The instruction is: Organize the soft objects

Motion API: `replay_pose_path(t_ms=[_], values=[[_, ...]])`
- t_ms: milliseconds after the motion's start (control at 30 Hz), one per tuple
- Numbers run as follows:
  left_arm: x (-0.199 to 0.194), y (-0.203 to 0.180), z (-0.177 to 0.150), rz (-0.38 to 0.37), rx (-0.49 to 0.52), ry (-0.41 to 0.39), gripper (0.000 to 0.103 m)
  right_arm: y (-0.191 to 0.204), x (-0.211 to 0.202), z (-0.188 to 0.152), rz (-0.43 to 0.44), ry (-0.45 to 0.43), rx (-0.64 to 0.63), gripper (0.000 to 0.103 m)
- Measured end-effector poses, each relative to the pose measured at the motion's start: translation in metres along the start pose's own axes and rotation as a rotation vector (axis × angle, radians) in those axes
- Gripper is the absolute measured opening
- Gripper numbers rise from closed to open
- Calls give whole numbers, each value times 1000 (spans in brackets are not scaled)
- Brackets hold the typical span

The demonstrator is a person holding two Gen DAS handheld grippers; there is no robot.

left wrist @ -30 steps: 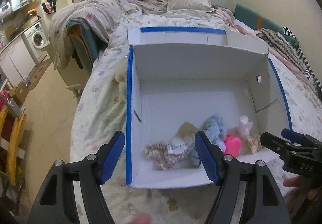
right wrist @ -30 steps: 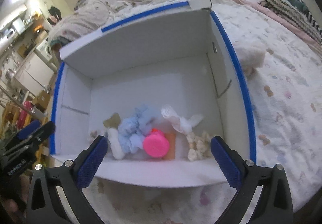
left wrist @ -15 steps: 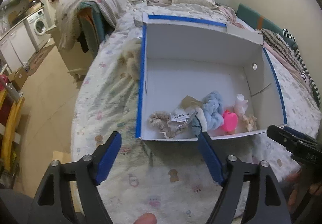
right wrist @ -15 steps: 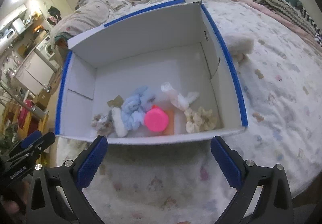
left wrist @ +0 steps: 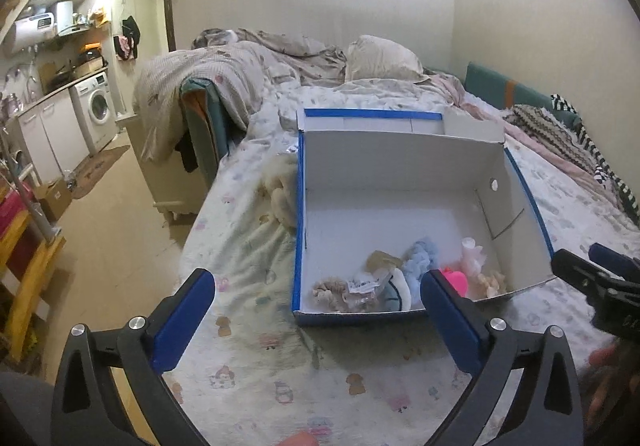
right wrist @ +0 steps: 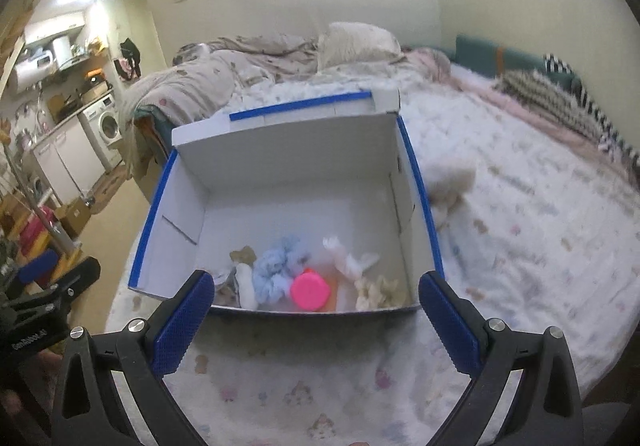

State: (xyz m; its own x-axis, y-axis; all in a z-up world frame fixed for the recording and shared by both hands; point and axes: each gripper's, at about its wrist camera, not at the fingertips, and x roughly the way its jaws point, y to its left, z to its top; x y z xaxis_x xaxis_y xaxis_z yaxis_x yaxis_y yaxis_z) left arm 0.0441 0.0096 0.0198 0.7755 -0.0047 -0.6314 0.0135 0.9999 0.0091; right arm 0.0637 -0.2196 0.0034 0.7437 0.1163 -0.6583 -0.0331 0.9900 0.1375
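Both grippers, left (left wrist: 316, 306) and right (right wrist: 314, 306), have been drawn back from the box (right wrist: 288, 173) of soft items, the left's fingers just spread wide, both empty, suggesting sorting is done.

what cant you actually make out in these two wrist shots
- Fluffy beige item: left wrist view, partly hidden behind the box wall; blurred in the right wrist view.
- Packet label: too small to read.
- Items at the near wall: right wrist view, lower parts hidden.
- Right gripper: left wrist view, cut off by the edge.
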Motion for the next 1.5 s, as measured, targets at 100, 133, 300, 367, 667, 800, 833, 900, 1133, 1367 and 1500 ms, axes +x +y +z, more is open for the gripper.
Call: replay_pose_path(t_ms=[100, 133, 300, 367, 667, 800, 833, 900, 1133, 1367, 1500], values=[[3, 1, -1, 24, 0, 0, 103, 2, 5, 0, -2, 5, -5, 103], [4, 1, -1, 25, -1, 5, 103, 3, 5, -1, -2, 6, -5, 103], [13, -2, -4, 6, 6, 40, 103, 5, 8, -2, 0, 15, -7, 103], [13, -5, -4, 5, 13, 41, 103, 5, 9, -4, -3, 19, -10, 103], [12, -7, -5, -1, 20, 37, 103, 4, 13, -5, -7, 30, -5, 103], [13, -7, -5, -1, 20, 37, 103, 5, 13, -6, -8, 32, -4, 103], [12, -7, -6, -1, 20, 36, 103, 5, 13, -5, -9, 32, -5, 103], [12, -7, -6, -1, 19, 36, 103, 5, 14, -6, -9, 33, -3, 103], [12, -7, -6, 0, 20, 36, 103, 4, 14, -5, -7, 32, -6, 103], [10, -8, -7, 1, 21, 33, 103, 5, 13, -5, -9, 33, -4, 103], [10, -8, -6, 1, 21, 32, 103, 5, 14, -6, -8, 33, -4, 103]])
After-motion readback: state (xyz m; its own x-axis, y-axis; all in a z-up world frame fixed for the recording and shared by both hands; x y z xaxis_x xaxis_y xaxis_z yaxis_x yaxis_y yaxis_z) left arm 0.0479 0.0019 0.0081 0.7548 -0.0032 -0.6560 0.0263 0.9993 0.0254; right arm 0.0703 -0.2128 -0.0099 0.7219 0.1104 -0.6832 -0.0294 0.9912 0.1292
